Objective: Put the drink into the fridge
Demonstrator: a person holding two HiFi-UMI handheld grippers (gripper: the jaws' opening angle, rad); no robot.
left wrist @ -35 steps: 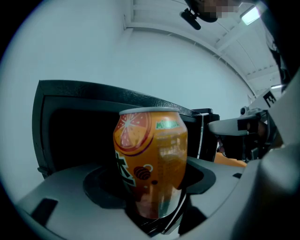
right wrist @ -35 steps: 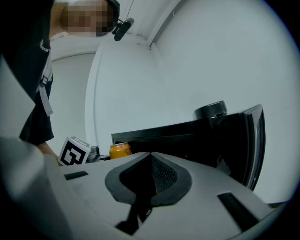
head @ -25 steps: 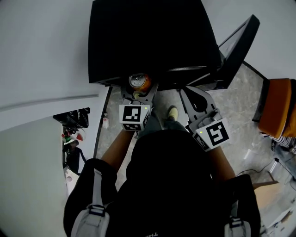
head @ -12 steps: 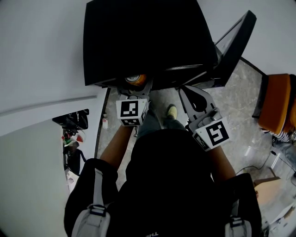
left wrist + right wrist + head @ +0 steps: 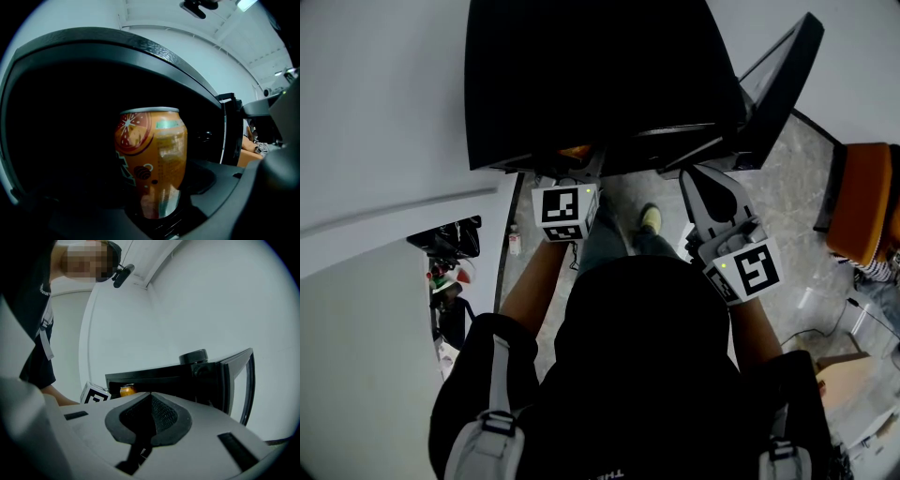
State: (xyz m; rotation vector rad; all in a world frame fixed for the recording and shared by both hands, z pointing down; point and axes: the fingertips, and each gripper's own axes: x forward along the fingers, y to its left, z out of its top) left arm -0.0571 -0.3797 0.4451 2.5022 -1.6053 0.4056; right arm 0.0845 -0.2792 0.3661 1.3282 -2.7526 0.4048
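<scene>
Where the floor shows past the person's dark-clad shoulders, it is pale grey veined stone, with plain white walls around it and an orange seat cut off at the right edge. A black fridge stands by the wall, its glass door swung open to the right.

The left gripper pinches an orange drink can low on its body. The can is upright and sits just within the fridge's dark opening (in the head view only a sliver of orange peeks out under the top edge). The right gripper is outside the fridge, near the open door, with its jaws pressed together and nothing between them.

The fridge's inside is too dark to make out any shelf, or whether the can's base touches anything. In the head view the left gripper's tips are hidden beneath the fridge top. A cluttered dark recess at the left is too small to read.
</scene>
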